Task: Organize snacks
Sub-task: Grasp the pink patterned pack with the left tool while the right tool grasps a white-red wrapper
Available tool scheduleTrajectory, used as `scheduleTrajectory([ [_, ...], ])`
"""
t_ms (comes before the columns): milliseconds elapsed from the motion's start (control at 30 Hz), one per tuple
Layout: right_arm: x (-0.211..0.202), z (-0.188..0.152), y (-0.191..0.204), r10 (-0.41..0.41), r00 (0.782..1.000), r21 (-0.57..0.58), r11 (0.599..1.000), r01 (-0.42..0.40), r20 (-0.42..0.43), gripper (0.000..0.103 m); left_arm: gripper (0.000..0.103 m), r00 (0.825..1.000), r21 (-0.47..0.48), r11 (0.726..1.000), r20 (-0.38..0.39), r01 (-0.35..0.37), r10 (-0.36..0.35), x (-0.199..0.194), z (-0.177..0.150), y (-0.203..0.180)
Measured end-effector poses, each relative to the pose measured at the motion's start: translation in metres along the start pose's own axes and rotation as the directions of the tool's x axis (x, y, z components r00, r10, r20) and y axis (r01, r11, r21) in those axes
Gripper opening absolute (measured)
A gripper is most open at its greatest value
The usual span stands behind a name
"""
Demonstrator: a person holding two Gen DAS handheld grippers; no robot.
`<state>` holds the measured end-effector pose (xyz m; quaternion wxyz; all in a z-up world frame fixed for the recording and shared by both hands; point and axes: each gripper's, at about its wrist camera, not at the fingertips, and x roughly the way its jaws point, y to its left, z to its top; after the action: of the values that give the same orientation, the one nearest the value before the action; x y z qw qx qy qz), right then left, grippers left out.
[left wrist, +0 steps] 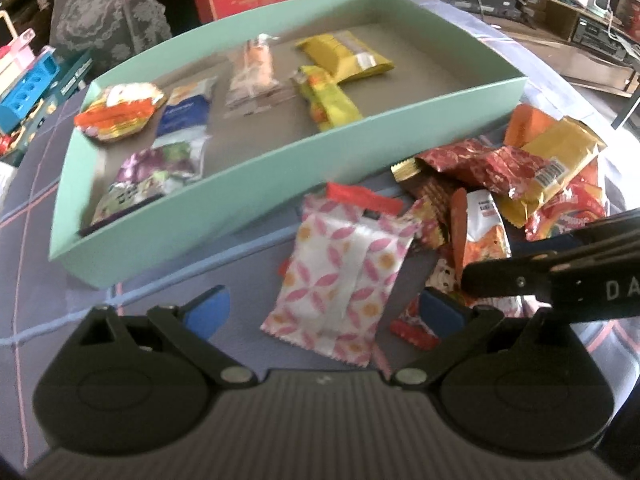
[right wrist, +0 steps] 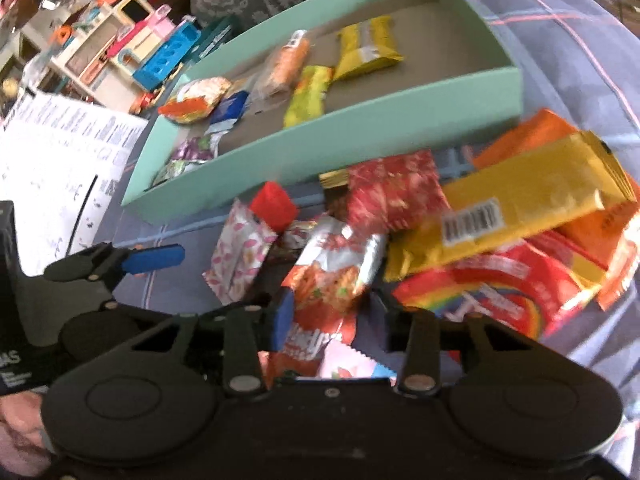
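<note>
Our left gripper [left wrist: 324, 312] is spread wide, its blue pads [left wrist: 210, 308] on either side of the pink-and-white packet [left wrist: 340, 276] without touching it. The packet lies flat on the cloth [left wrist: 52, 168], its far red edge just beside the near wall of the tray [left wrist: 248, 184]. Bare cloth lies to its left.

Our right gripper [right wrist: 330, 316] stands over the orange-and-silver packet [right wrist: 336, 276]; one blue pad [right wrist: 282, 320] is at the packet's left edge, the other finger is dark and blurred, so we cannot tell whether the jaws grip it.

The loose pile lies to the right: a dark red packet [right wrist: 394, 196], a yellow bar [right wrist: 516, 216] across an orange pack [right wrist: 520, 136], and a rainbow bag [right wrist: 492, 300] nearest us. The pile touches the tray's near wall.

Inside the tray, six snacks lie toward the left and middle. The tray's right end shows bare floor.
</note>
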<state>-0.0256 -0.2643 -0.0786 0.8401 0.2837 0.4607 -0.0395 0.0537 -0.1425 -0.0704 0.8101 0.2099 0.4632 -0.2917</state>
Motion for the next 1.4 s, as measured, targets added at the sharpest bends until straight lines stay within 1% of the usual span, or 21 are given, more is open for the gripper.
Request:
scheduleTrajectory([
  [33,-0.001,0.0,-0.002,0.001,1.0,0.006,1.0,-0.001,0.002,0.038,0.093,1.0,-0.001,1.0,0.007,0.005,-0.005,0.0,0.0,-0.001],
  [67,-0.001,0.0,-0.003,0.001,1.0,0.01,1.0,-0.001,0.003,0.038,0.072,1.0,-0.006,1.0,0.012,0.017,-0.017,-0.001,-0.001,0.0],
  [100,-0.002,0.0,-0.003,0.002,1.0,0.01,1.0,-0.002,0.001,0.038,0.059,1.0,-0.021,1.0,0.008,0.023,-0.023,0.0,-0.001,0.002],
  [133,-0.001,0.0,-0.002,-0.003,1.0,0.003,1.0,0.003,0.001,0.038,0.054,1.0,-0.035,0.999,-0.008,0.022,-0.022,0.001,-0.001,0.004],
  [167,-0.001,0.0,0.001,-0.012,1.0,-0.008,1.0,0.012,0.002,0.038,0.052,1.0,-0.05,0.998,-0.002,0.029,-0.029,0.001,-0.001,0.008],
  [267,0.0,0.0,0.006,-0.03,1.0,-0.028,0.999,0.03,0.0,0.04,0.052,1.0,-0.076,0.997,-0.005,0.019,-0.02,-0.002,-0.006,0.017],
  [367,0.003,0.0,0.011,-0.028,1.0,-0.033,0.999,0.028,-0.007,0.04,0.052,1.0,-0.117,0.993,-0.01,0.017,-0.018,-0.009,-0.017,0.03],
  [467,0.006,-0.001,0.018,-0.04,0.999,-0.064,0.997,0.04,0.002,0.04,0.052,1.0,-0.153,0.988,-0.017,0.003,-0.006,-0.014,-0.027,0.041],
  [633,0.004,-0.005,0.038,-0.054,0.998,-0.136,0.989,0.057,0.026,0.028,0.052,1.0,-0.216,0.976,-0.023,-0.006,0.001,-0.02,-0.035,0.055],
  [667,0.003,-0.005,0.041,-0.048,0.998,-0.144,0.988,0.051,0.027,0.024,0.052,1.0,-0.226,0.974,-0.022,-0.004,-0.001,-0.022,-0.036,0.058],
  [767,-0.001,-0.005,0.048,-0.032,0.999,-0.158,0.987,0.036,0.028,0.019,0.051,1.0,-0.238,0.971,-0.009,0.002,-0.004,-0.029,-0.038,0.061],
  [967,-0.009,-0.004,0.057,-0.005,0.999,-0.158,0.987,0.011,0.038,0.018,0.051,0.999,-0.25,0.968,0.034,0.019,-0.011,-0.05,-0.041,0.063],
  [1167,-0.03,0.012,0.062,0.024,0.995,-0.156,0.988,-0.009,0.096,0.018,0.051,0.995,-0.232,0.972,0.096,0.033,-0.011,-0.072,-0.026,0.06],
  [1300,-0.045,0.032,0.058,0.022,0.988,-0.148,0.989,0.001,0.151,0.018,0.051,0.99,-0.214,0.976,0.144,0.033,-0.002,-0.083,0.001,0.059],
  [1400,-0.056,0.055,0.053,0.014,0.979,-0.138,0.99,0.015,0.202,0.018,0.051,0.984,-0.198,0.98,0.177,0.028,0.008,-0.087,0.026,0.059],
])
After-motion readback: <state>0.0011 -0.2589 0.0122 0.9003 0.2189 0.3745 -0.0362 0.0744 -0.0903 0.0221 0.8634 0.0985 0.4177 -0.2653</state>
